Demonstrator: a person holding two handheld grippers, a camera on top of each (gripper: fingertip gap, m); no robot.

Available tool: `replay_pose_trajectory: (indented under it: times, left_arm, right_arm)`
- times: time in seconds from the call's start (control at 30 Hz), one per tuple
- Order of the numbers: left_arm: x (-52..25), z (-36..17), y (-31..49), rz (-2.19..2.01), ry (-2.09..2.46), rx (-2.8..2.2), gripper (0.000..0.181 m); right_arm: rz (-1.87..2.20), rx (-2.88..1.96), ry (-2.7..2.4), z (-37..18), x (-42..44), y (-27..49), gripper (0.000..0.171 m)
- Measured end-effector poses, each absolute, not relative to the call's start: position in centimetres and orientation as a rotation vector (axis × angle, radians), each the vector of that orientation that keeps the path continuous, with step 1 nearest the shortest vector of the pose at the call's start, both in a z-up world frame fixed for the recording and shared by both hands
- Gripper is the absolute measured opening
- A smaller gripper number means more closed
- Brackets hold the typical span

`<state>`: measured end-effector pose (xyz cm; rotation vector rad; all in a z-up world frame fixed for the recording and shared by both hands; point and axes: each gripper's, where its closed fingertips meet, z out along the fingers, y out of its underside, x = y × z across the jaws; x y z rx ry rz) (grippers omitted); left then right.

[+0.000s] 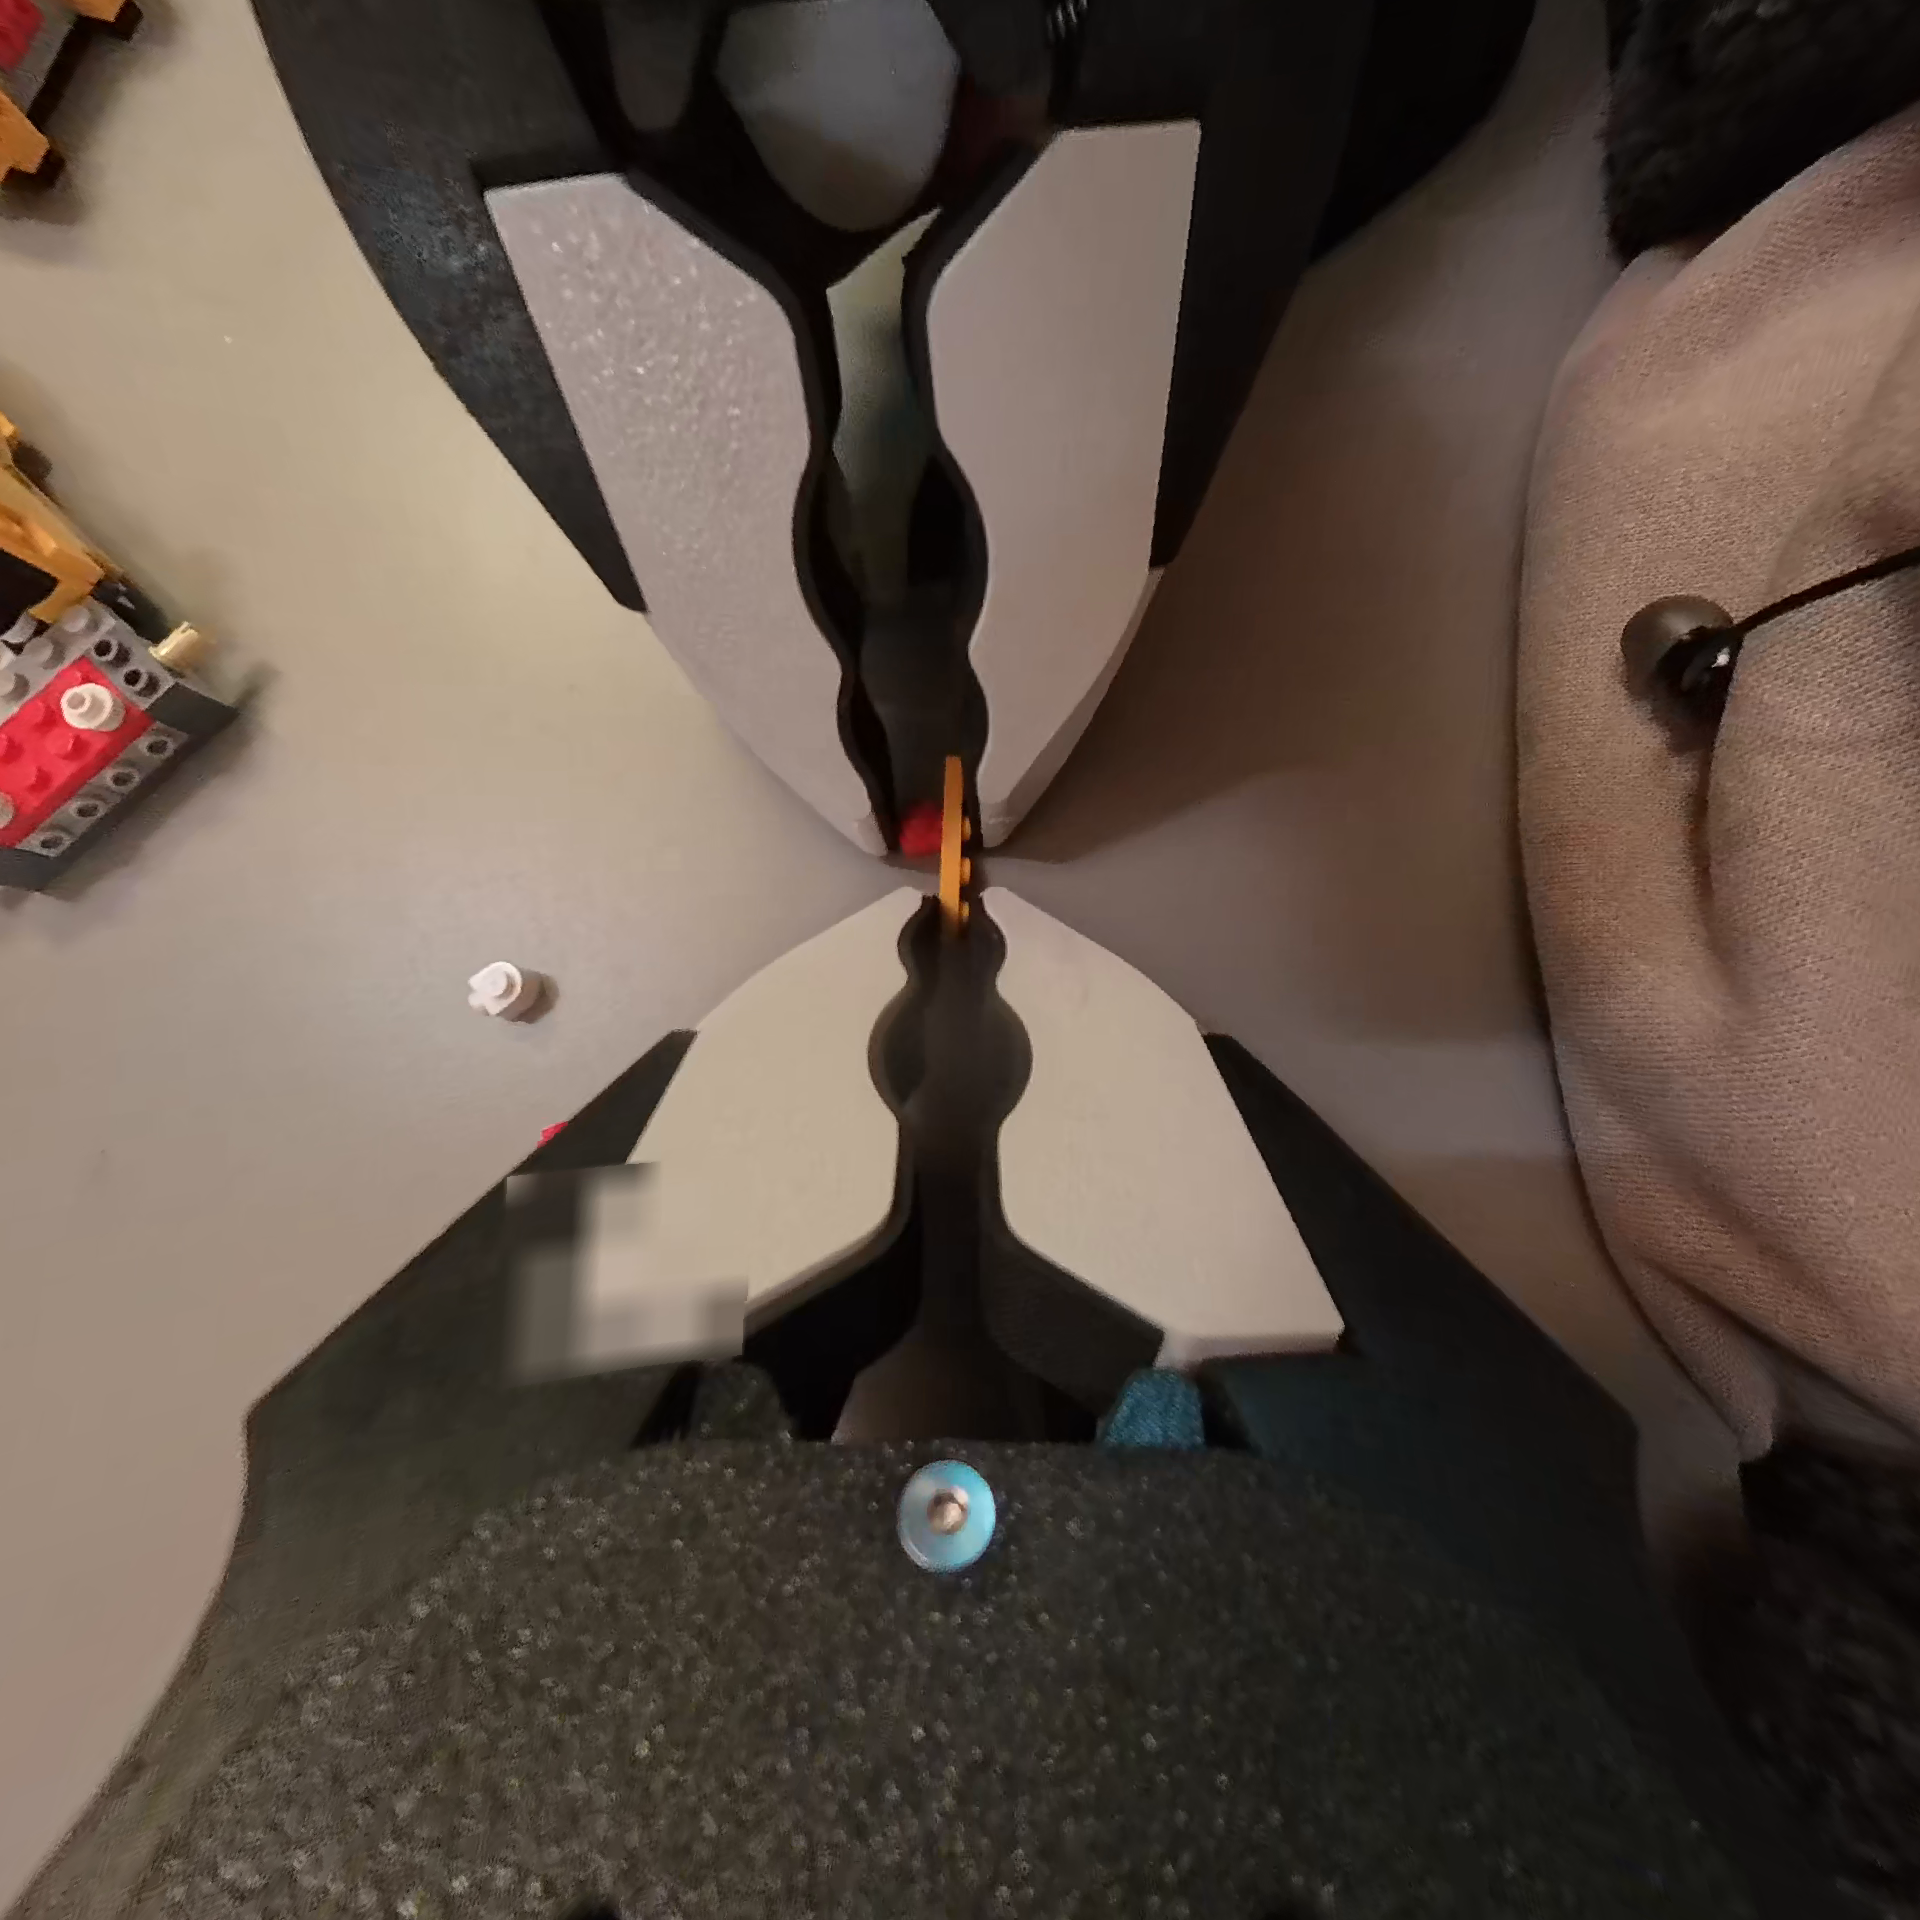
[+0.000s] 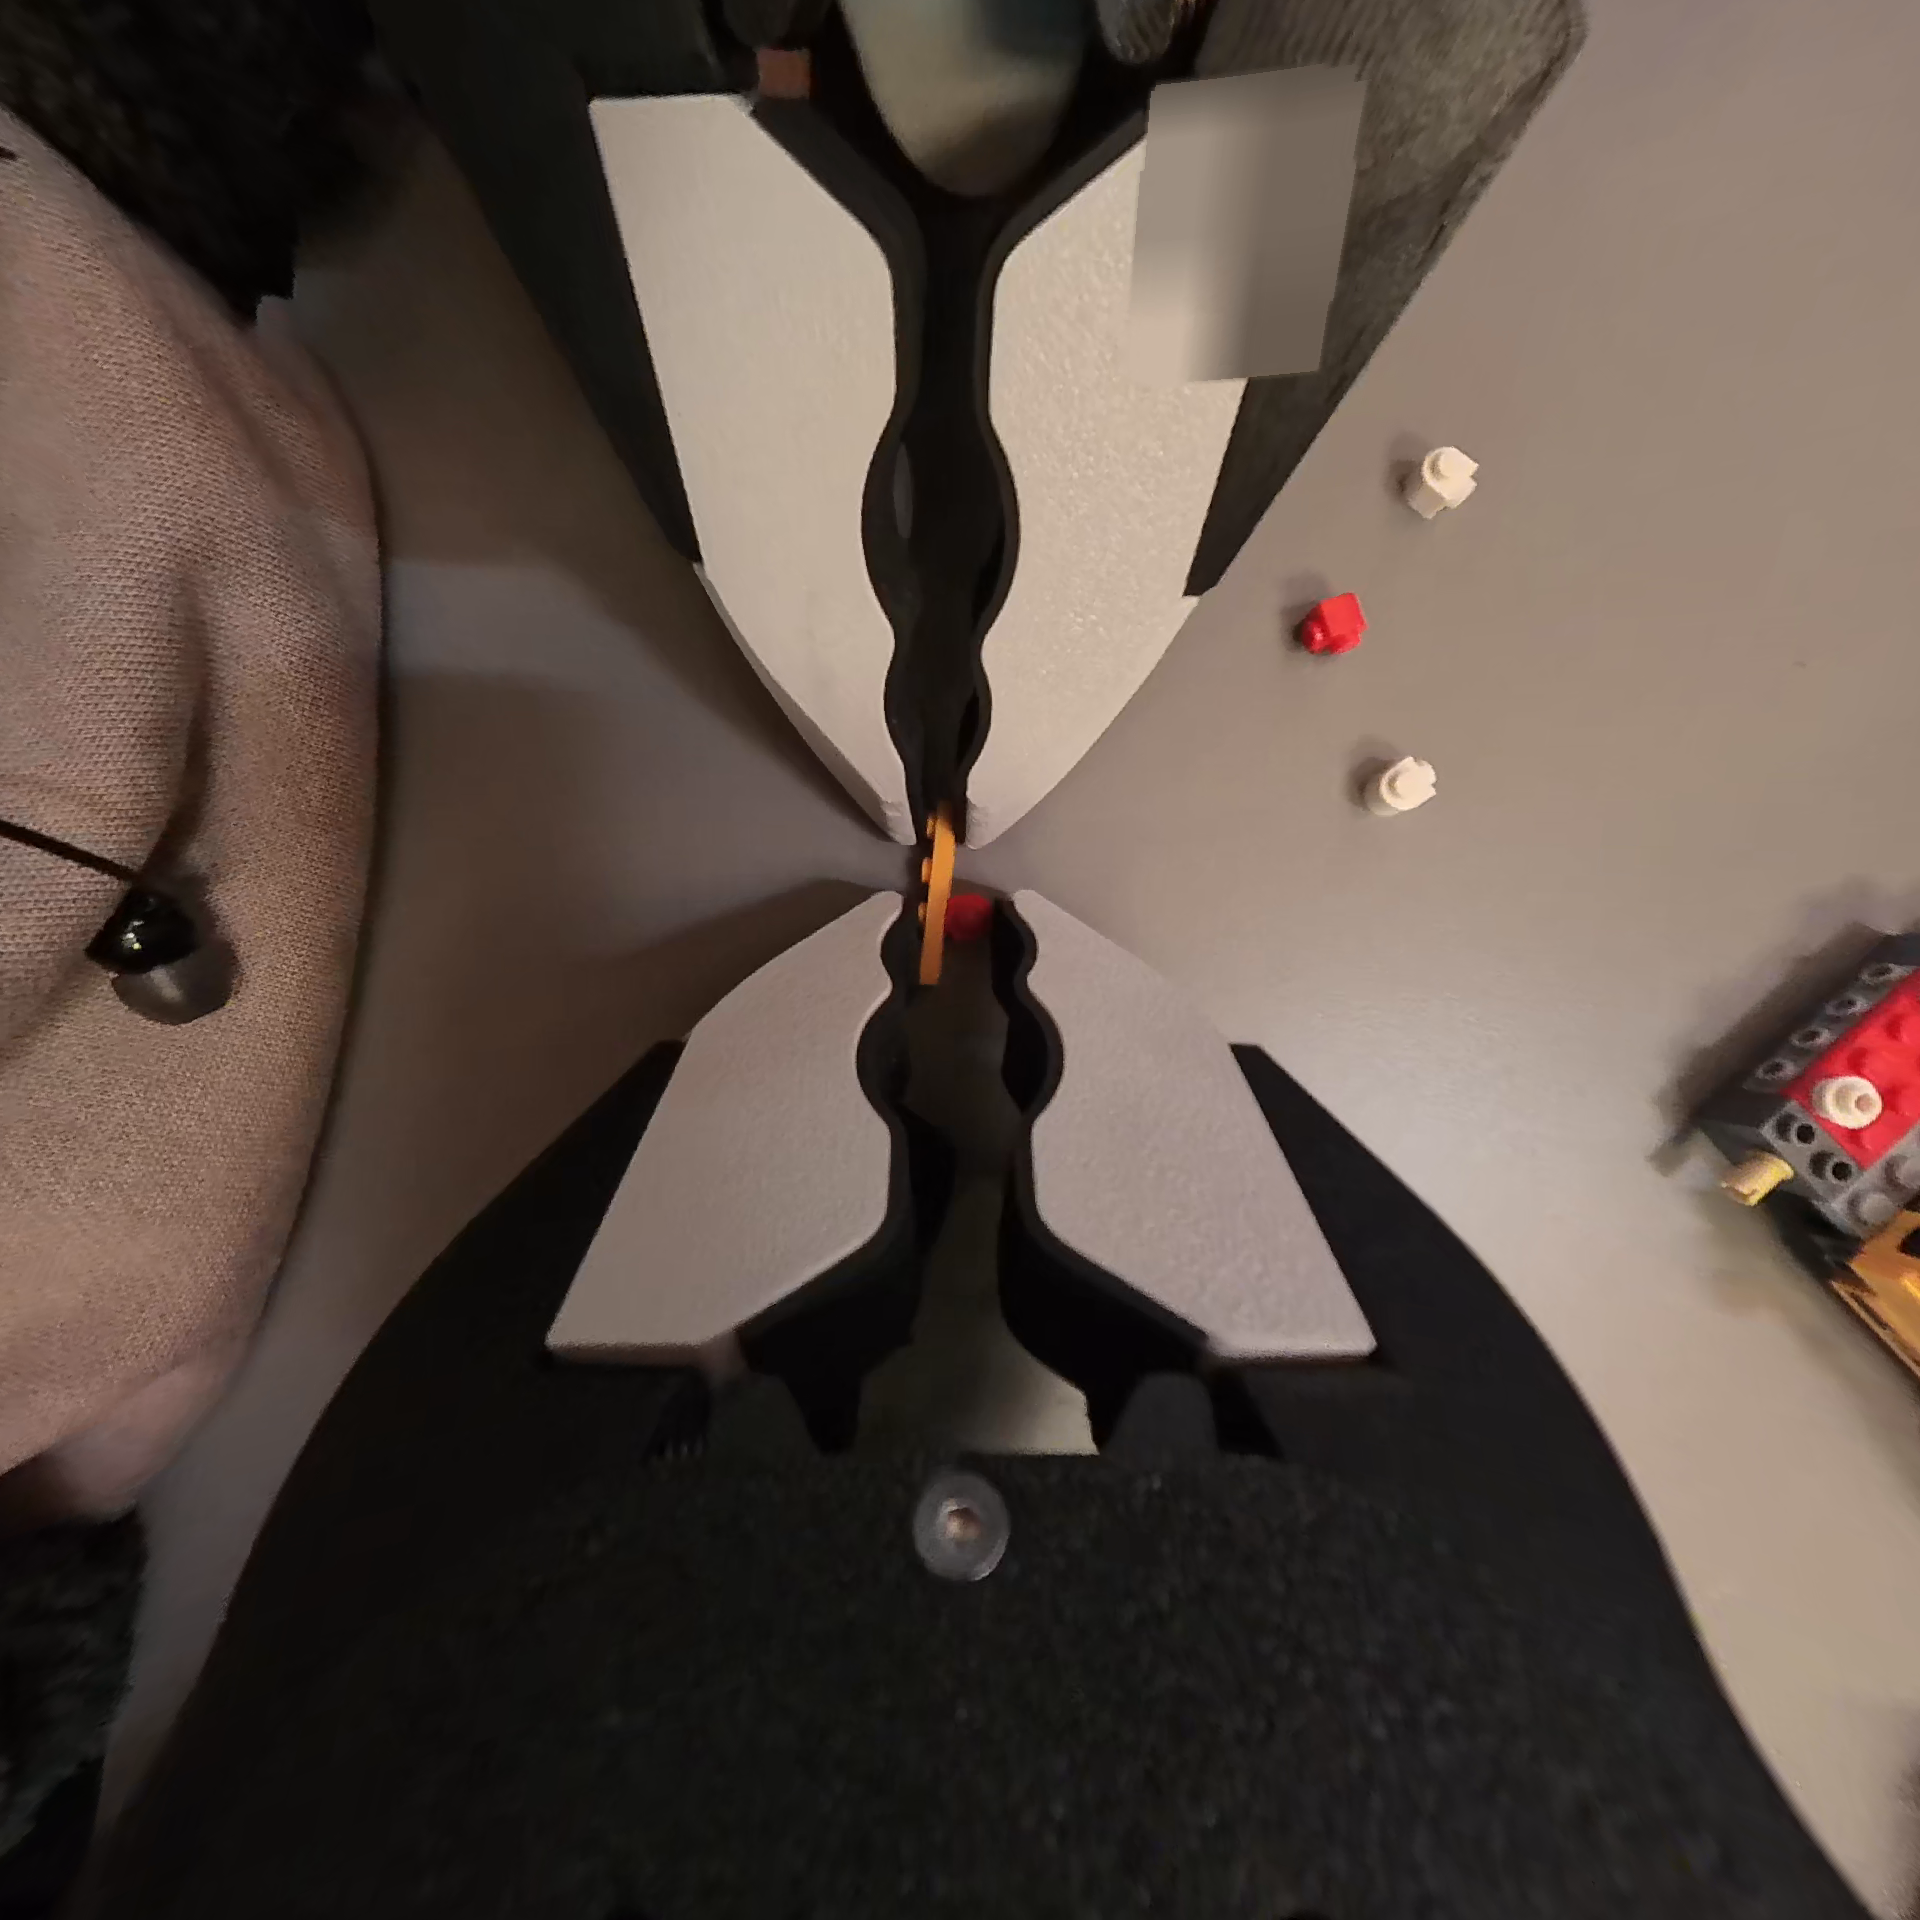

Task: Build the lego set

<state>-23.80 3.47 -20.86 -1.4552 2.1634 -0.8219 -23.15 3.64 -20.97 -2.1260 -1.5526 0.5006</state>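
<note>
The two grippers meet tip to tip above the grey table (image 1: pixel 312 987). A thin orange plate (image 1: pixel 953 831), seen edge-on with its studs to one side, spans both sets of tips. My left gripper (image 1: pixel 956 906) is shut on one end of it; in the right wrist view it (image 2: pixel 940 826) comes in from the top. My right gripper (image 2: pixel 951 912) is shut on the other end of the plate (image 2: pixel 938 904) together with a small red brick (image 2: pixel 968 914) pressed against the plate's flat side. The red brick (image 1: pixel 916 831) also shows in the right gripper's tips (image 1: pixel 940 844) in the left wrist view.
A grey, red and orange lego build (image 2: pixel 1849 1122) stands on the table, also in the left wrist view (image 1: pixel 94 727). Two white small bricks (image 2: pixel 1442 480) (image 2: pixel 1397 784) and a red one (image 2: pixel 1332 623) lie loose. A person's beige garment (image 1: pixel 1714 935) with a cord toggle (image 1: pixel 1678 665) lies close by. Both grippers' tips are close together, under 4 cm apart.
</note>
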Motion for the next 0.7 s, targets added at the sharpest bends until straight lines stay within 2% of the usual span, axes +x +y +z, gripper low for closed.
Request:
replay_pose_trajectory:
  times: [0.7]
  left_arm:
    - [-23.22, -21.03, 4.14, -0.736, 2.023, -1.569, 0.007]
  right_arm:
    - [0.426, -2.327, -1.204, -21.06, -22.46, 3.65, 0.014]
